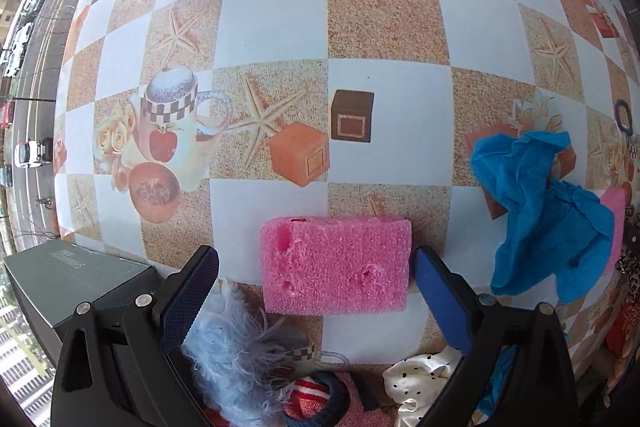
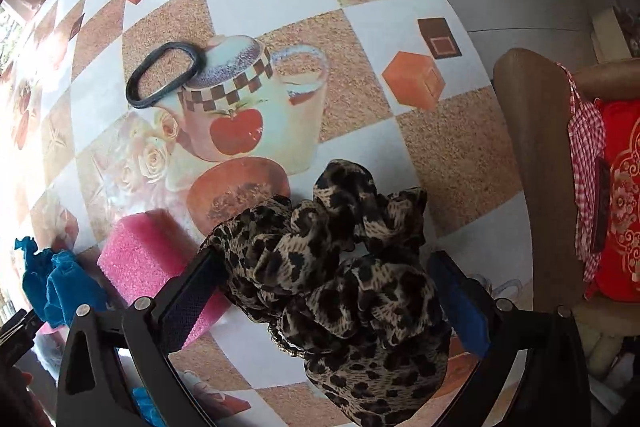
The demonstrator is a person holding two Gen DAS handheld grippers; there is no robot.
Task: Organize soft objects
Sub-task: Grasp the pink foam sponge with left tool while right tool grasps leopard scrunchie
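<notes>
In the left wrist view a pink sponge block [image 1: 335,264] lies on the patterned tablecloth between the fingers of my open left gripper [image 1: 316,275]; the right pad touches its edge, the left pad stands apart. A crumpled blue cloth [image 1: 540,215] lies to the right. In the right wrist view my right gripper [image 2: 328,281] is open around a leopard-print scrunchie [image 2: 340,279], which fills the gap between the fingers and rests on the table. A second pink sponge [image 2: 156,263] lies at its left, with blue cloth [image 2: 52,279] beyond. A dark hair band [image 2: 166,73] lies farther off.
A dark box [image 1: 72,283] sits at the left table edge. A fluffy pale-blue item [image 1: 236,359], a red striped knit piece [image 1: 316,397] and a white dotted cloth [image 1: 420,379] lie under the left gripper. A wooden chair [image 2: 552,187] with red cushion stands past the table's right edge.
</notes>
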